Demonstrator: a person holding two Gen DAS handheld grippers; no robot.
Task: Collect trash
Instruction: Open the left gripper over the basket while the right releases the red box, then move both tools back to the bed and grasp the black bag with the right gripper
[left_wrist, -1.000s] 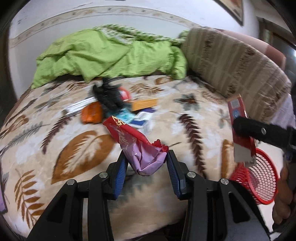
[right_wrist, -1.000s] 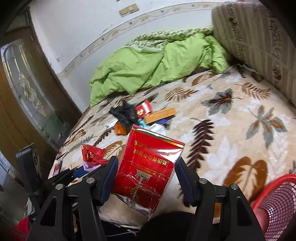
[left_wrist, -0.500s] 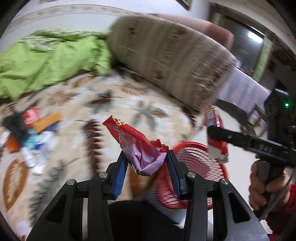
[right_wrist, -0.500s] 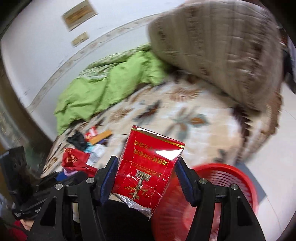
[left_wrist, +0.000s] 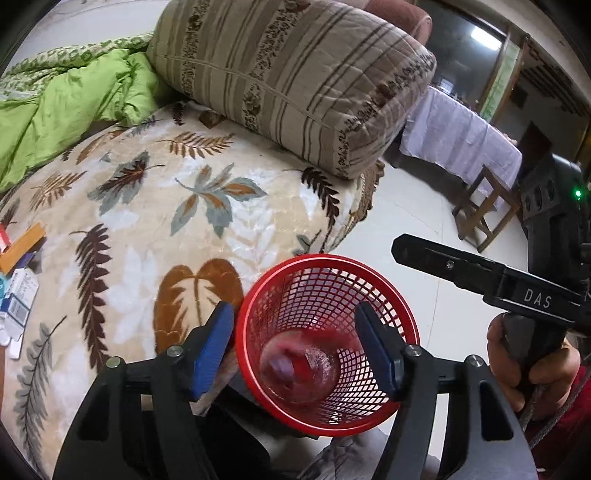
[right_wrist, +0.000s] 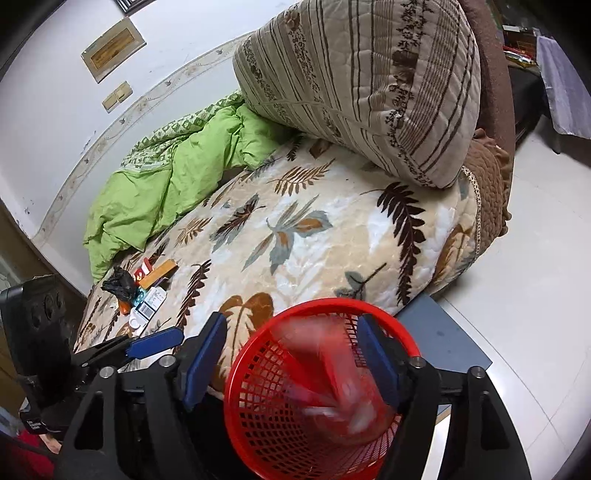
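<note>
1. Both my tongs hang over the red basket (left_wrist: 328, 291); the left gripper (left_wrist: 295, 343) and the right gripper (right_wrist: 291, 358) are opening, with nothing pressed between their pads.
2. A blurred wrapper (left_wrist: 295, 365) falls inside the basket.
3. Next, I think, I go back to the bed for more.
4. Only the right view shows the whole trash pile (right_wrist: 144, 291) on the blanket (right_wrist: 314, 236).

The bed (right_wrist: 332, 236) carries a striped cushion (right_wrist: 369, 81), a green quilt (right_wrist: 166, 192) and scattered litter (right_wrist: 144, 291); a red basket (right_wrist: 258, 424) stands on the floor (right_wrist: 535, 258).
</note>
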